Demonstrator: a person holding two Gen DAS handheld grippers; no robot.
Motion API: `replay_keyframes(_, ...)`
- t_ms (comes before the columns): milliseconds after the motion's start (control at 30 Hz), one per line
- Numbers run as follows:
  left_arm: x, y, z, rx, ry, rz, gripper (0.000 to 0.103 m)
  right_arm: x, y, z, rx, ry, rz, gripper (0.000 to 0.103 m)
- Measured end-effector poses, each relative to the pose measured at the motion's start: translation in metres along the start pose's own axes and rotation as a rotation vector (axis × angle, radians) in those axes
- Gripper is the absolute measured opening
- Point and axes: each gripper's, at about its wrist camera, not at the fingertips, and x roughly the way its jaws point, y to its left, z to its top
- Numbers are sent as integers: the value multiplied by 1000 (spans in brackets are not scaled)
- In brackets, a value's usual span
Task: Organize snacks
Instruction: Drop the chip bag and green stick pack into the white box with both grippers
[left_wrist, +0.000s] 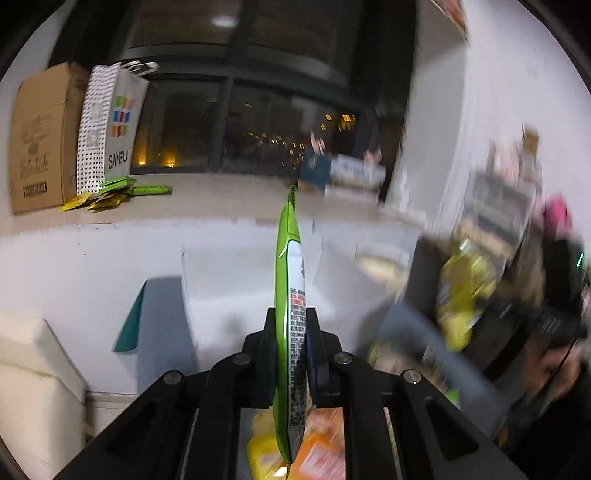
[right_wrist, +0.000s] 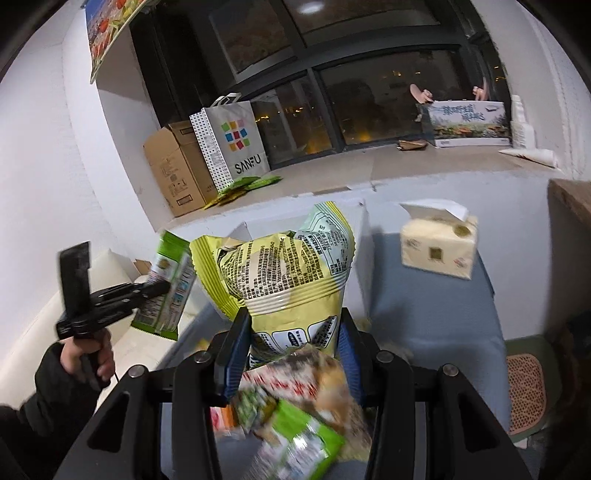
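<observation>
Snack packets filled both of my grippers at this moment. My left gripper (left_wrist: 291, 354) was clamped flat on a slim green packet (left_wrist: 290, 295), seen edge-on in the left wrist view with its serrated top seal pointing up and away. In the right wrist view the same packet (right_wrist: 168, 284) hung in the air off to the left, pinched about midway along its length, with my hand (right_wrist: 86, 360) on the grip below. My right gripper (right_wrist: 291, 350) was closed on the lower part of a large yellow-green snack bag (right_wrist: 284, 273) — its pads pressed into the puffed sides, and the bag stood upright above them, its crumpled top leaning toward the window ledge (right_wrist: 332, 177).

Both felt like light things to me. I judged the green packet thin and fairly flat, slick foil that could slide if held by a corner, so a mid-body pinch across its faces suited it. I judged the big bag soft and air-filled, its contents probably brittle, so a firm squeeze risked crushing them. A hold low down or on a sealed edge seemed safer.

More packets (right_wrist: 291, 424) lay blurred beneath the right gripper, and a few green ones (right_wrist: 243, 188) rested on the ledge beside a SANFU paper bag (right_wrist: 232, 147).
</observation>
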Motion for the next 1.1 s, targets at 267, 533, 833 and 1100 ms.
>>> replay_keyframes(267, 85, 16, 70, -82, 78, 85, 14, 91, 10, 96, -11, 45, -61, 49)
replay_keyframes(533, 150, 39, 64, -80, 208, 160, 17, 189, -14, 124, 6, 191, -155, 50)
replay_keyframes(833, 143, 40, 57, -49, 222, 209, 103, 185, -38, 123, 93, 144, -172, 103)
replay_keyframes(1100, 99, 22, 54, -24, 127, 191, 103, 139, -23, 122, 84, 69, -97, 103)
